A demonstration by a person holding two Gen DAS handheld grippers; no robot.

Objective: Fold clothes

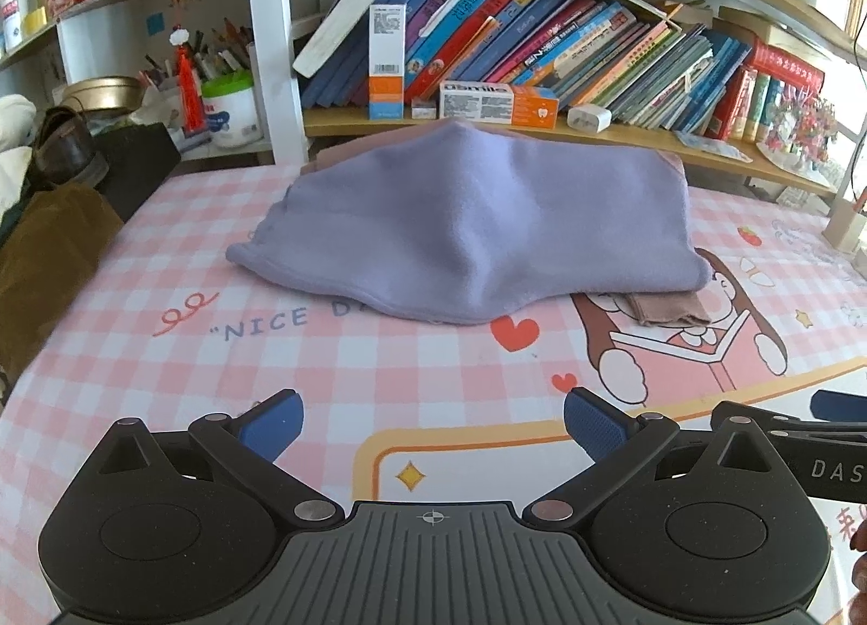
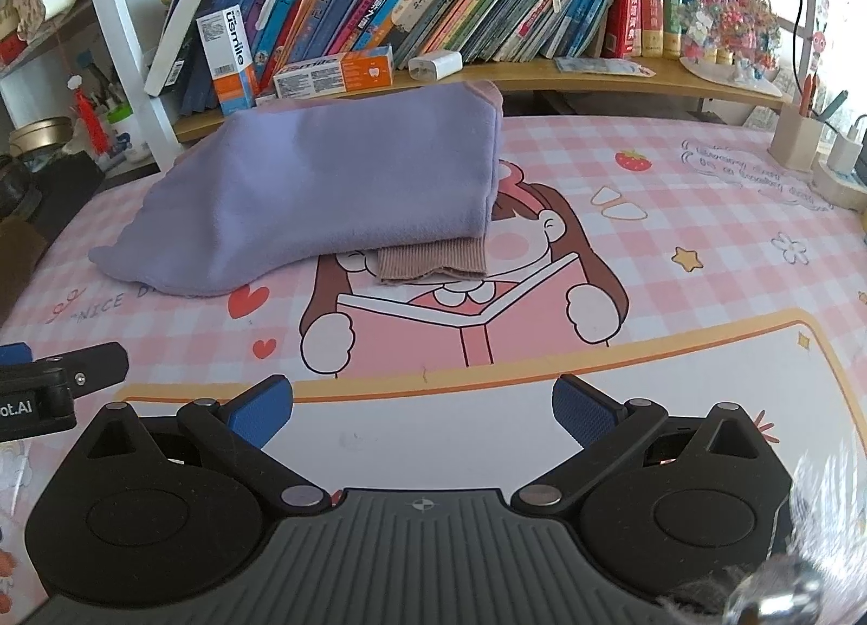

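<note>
A folded lavender garment (image 1: pixel 466 224) lies on the pink checked tabletop (image 1: pixel 379 370), covering a tan ribbed garment (image 2: pixel 431 259). The left gripper (image 1: pixel 431 427) and right gripper (image 2: pixel 422 411) hover near it, fingers spread wide, holding nothing.

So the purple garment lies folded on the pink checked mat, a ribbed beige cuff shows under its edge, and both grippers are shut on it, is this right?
Not quite. The purple garment lies folded on the pink checked mat, with the ribbed beige cuff under its edge, but both wrist views show the left gripper and right gripper open, apart from it.
</note>
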